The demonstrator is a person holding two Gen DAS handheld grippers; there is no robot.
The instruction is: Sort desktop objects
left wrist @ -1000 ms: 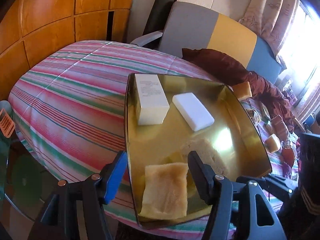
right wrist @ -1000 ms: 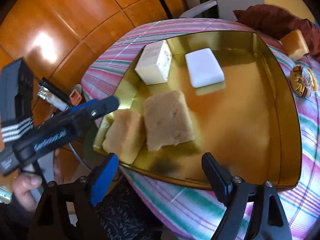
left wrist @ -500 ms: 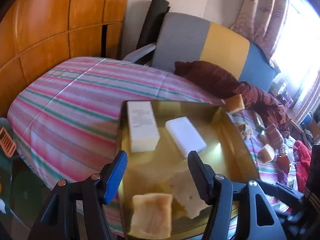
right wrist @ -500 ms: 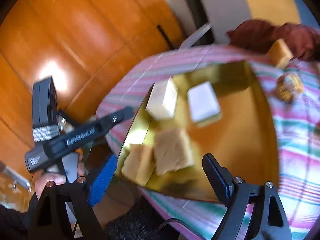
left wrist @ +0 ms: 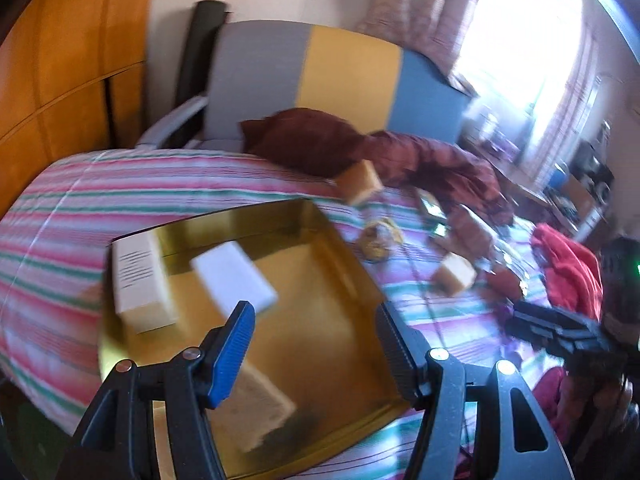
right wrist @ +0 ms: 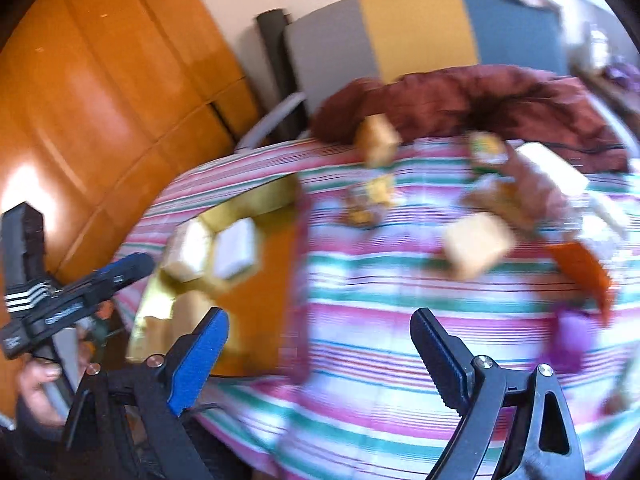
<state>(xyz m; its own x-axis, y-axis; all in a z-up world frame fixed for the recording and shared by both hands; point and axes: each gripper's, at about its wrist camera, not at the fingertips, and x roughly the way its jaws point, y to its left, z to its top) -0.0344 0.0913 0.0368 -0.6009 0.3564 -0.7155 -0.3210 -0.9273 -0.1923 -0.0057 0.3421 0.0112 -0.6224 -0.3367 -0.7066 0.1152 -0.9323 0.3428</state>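
Note:
A gold tray (left wrist: 352, 264) lies on the striped tablecloth (left wrist: 64, 216). It holds a cream box (left wrist: 138, 284), a white block (left wrist: 232, 276) and a tan sponge (left wrist: 256, 408). My left gripper (left wrist: 314, 344) hovers open above the tray with nothing between its fingers. My right gripper (right wrist: 320, 352) hangs over the striped cloth to the right of the tray (right wrist: 256, 204); its jaws are opening and nothing is between them. Two tan sponge cubes (left wrist: 360, 182) (left wrist: 454, 278) lie loose on the cloth. In the blurred right wrist view they are the far cube (right wrist: 376, 142) and the near cube (right wrist: 476, 242).
A round patterned object (left wrist: 378, 238), a dark red cloth (left wrist: 400, 152), a red cloth (left wrist: 568, 268) and other small items lie on the right of the table. A grey, yellow and blue chair (left wrist: 332, 76) stands behind. Wooden panels (right wrist: 100, 92) line the left.
Both grippers have drawn back and swung to the right. The tray has slid left in both views and the loose items on the cloth have come into sight. The right jaws stand wider.

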